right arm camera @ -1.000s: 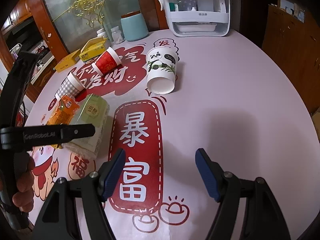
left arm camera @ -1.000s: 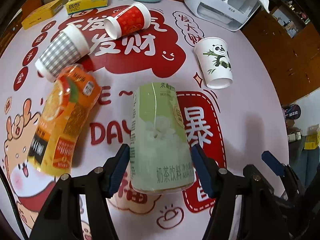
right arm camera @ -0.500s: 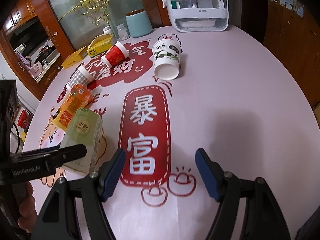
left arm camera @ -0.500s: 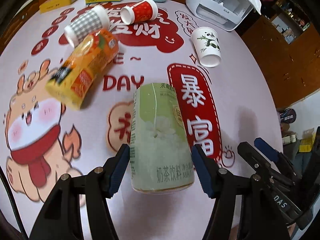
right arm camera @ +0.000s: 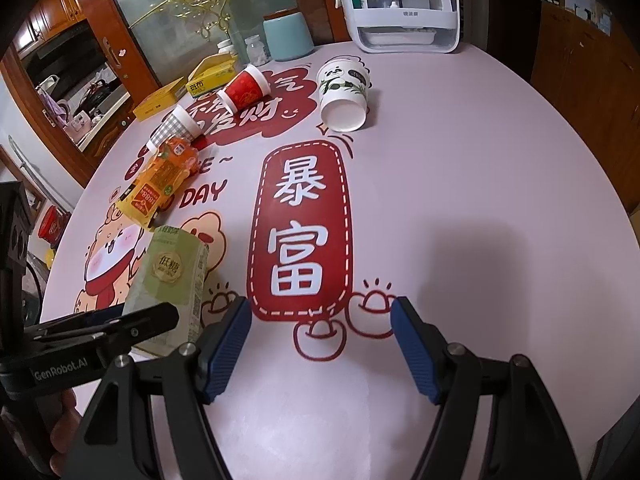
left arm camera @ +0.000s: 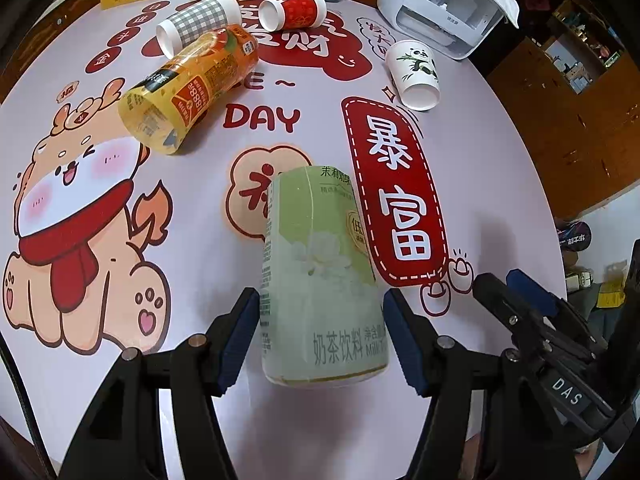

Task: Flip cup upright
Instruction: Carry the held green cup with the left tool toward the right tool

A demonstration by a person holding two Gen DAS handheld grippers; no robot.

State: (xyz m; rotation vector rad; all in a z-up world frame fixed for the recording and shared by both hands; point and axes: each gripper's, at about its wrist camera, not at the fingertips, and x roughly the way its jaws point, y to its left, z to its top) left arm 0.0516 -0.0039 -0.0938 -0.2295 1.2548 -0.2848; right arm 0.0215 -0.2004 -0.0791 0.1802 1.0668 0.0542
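Observation:
My left gripper [left arm camera: 320,334] is shut on a pale green milk-tea cup [left arm camera: 320,280] and holds it above the table, tilted away from me. The cup also shows at the lower left of the right wrist view [right arm camera: 170,280], with the left gripper's finger across it. My right gripper [right arm camera: 320,340] is open and empty over the table's near edge; it also shows in the left wrist view [left arm camera: 532,312]. An orange cup [left arm camera: 192,88], a grey checked cup [left arm camera: 196,24], a red cup [left arm camera: 294,12] and a panda cup [left arm camera: 416,70] lie on their sides.
The round table carries a pink printed cloth [right arm camera: 480,184]. At its far edge stand a white appliance [right arm camera: 404,12], a teal canister [right arm camera: 288,36], small bottles [right arm camera: 256,50] and yellow boxes [right arm camera: 212,78]. Wooden cabinets surround the table.
My left gripper has carried the green cup back toward the table's near edge, away from the orange cup. The right gripper has drawn back a little and stays open.

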